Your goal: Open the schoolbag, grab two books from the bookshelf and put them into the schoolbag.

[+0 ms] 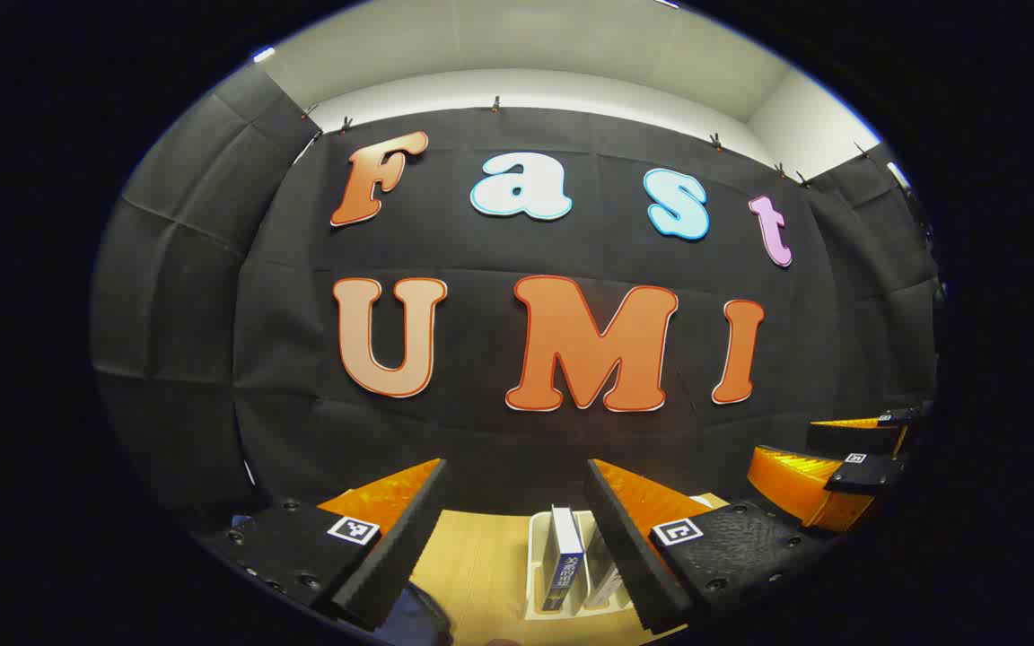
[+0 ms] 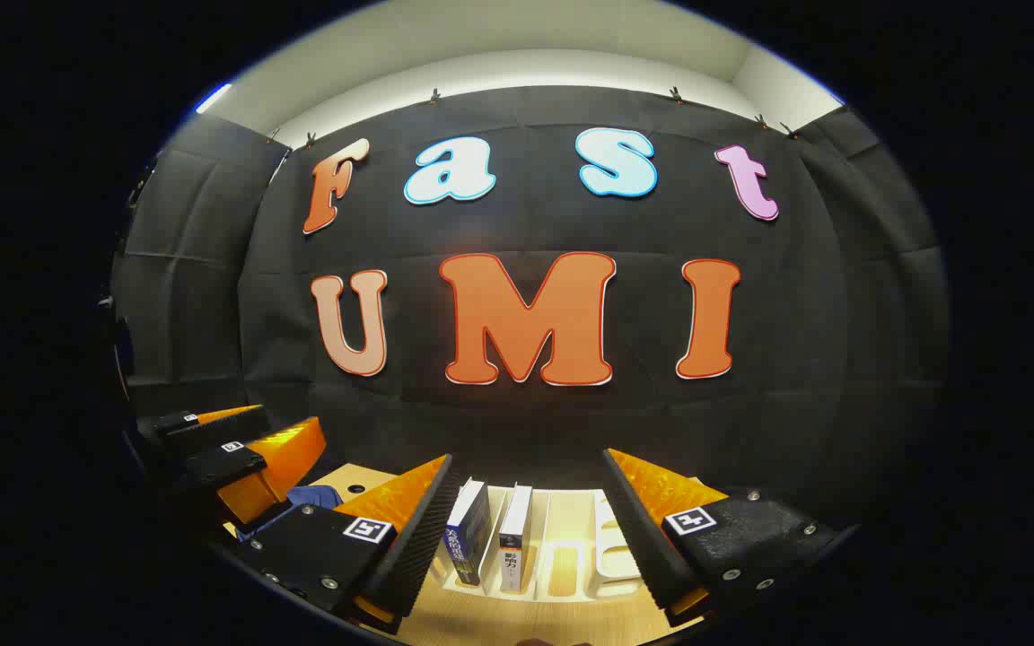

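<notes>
In the left gripper view, the left gripper (image 1: 517, 529) is seen closest, at the bottom. Its two fingers are held wide apart and nothing is gripped between them. Between the fingers, a little farther off, a blue book (image 1: 564, 561) is stood upright in a white bookshelf (image 1: 535, 574). A second book (image 1: 605, 574) is half hidden behind the right finger. The rack is set on a wooden table (image 1: 481, 565). A bit of blue schoolbag (image 1: 418, 615) is seen at the near left edge. The right gripper (image 1: 849, 467) is seen off to the right.

In the right gripper view, the right gripper (image 2: 530, 525) is also spread wide, with nothing held. The blue book (image 2: 469, 529) and a white-backed book (image 2: 514, 538) are stood side by side in the left slots of the bookshelf (image 2: 611, 561). The schoolbag (image 2: 306, 498) is seen to the left, behind the left gripper (image 2: 230, 453). It cannot be told if the bag is open.
</notes>
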Motion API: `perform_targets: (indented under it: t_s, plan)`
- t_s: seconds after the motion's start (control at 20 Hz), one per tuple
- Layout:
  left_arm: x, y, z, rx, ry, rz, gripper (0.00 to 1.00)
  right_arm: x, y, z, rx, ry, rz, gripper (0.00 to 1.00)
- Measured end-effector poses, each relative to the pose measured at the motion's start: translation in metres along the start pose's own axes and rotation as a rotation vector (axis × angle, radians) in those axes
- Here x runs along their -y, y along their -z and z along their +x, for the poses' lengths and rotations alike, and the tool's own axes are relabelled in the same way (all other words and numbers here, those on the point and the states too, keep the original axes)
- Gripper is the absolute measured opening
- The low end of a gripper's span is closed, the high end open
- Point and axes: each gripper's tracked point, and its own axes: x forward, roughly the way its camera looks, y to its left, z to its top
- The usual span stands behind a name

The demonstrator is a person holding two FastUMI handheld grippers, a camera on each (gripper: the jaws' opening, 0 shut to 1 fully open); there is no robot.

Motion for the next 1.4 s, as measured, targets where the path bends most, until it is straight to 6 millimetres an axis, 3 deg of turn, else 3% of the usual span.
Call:
perform_targets:
  t_s: [0.35,0.55,0.8,1.1,1.2,1.4]
  plan:
    - [0.025,0.004,-0.011,0.014,-0.061,0.050,0.93,0.029,0.012,0.002,0.009,-0.035,0.000,0.94]
    - [0.023,0.000,0.002,0.044,-0.012,0.068,0.94,0.025,0.005,0.008,0.029,0.012,0.029,0.94]
    - [0.007,0.005,0.016,0.025,0.070,0.041,0.94,-0.003,-0.004,0.015,0.060,0.078,0.008,0.94]
    - [-0.007,0.014,0.029,0.011,0.085,0.009,0.93,-0.043,0.000,0.016,0.048,-0.008,-0.007,0.94]
    - [-0.005,0.014,0.030,0.016,0.080,-0.005,0.94,-0.047,0.004,0.017,0.029,-0.038,0.014,0.95]
    - [0.000,0.013,0.027,0.016,0.075,0.003,0.94,-0.034,0.004,0.019,0.031,-0.010,0.005,0.94]
